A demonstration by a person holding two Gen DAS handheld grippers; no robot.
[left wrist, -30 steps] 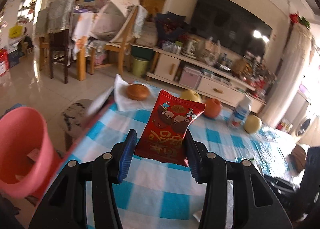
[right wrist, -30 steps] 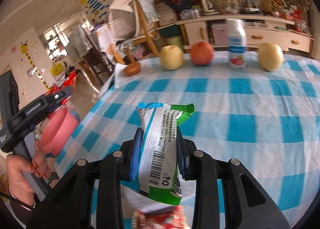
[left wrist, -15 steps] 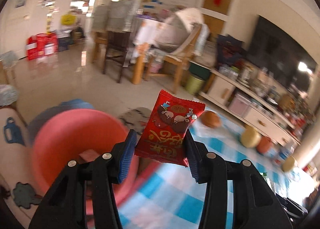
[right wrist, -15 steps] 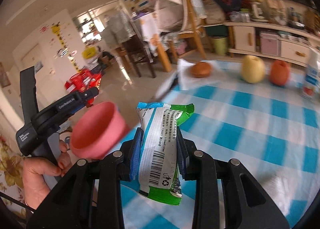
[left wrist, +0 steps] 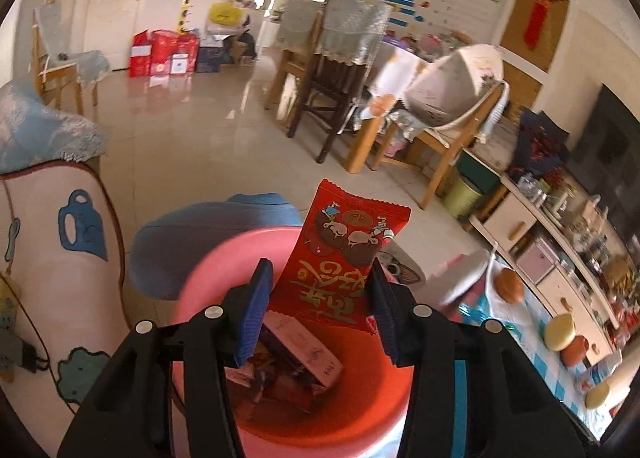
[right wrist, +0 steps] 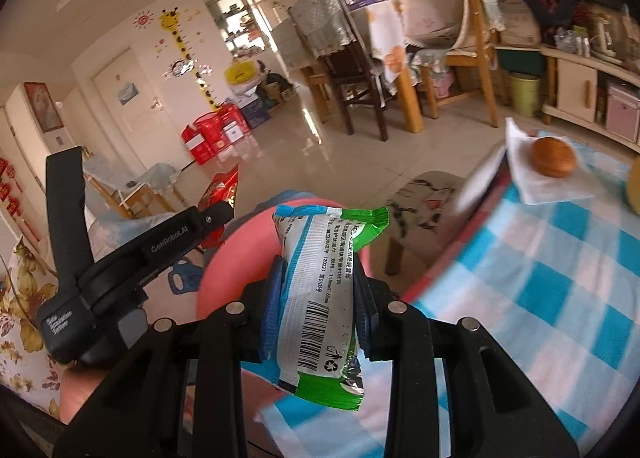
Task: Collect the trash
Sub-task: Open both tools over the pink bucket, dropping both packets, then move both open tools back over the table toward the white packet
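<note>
I see a shiny red foil snack wrapper (left wrist: 344,258) and a glossy green and white plastic packet (right wrist: 320,298). The round pink plastic bin (left wrist: 320,410) looks smooth. My black plastic left gripper (left wrist: 320,314) looks matt, with ribbed blue pads (left wrist: 256,310). The blue and white checked tablecloth (right wrist: 540,298) looks soft. The pale floor tiles (left wrist: 192,130) shine.

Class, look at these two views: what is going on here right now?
A person is clearing trash with a hand-held tool in each hand. The left tool grips a red snack wrapper right above a pink bin that already holds some rubbish. The right tool grips a green and white packet, with the bin just beyond it. Both pieces are clamped, not yet dropped. Fruit sits on the checked tablecloth.
</note>
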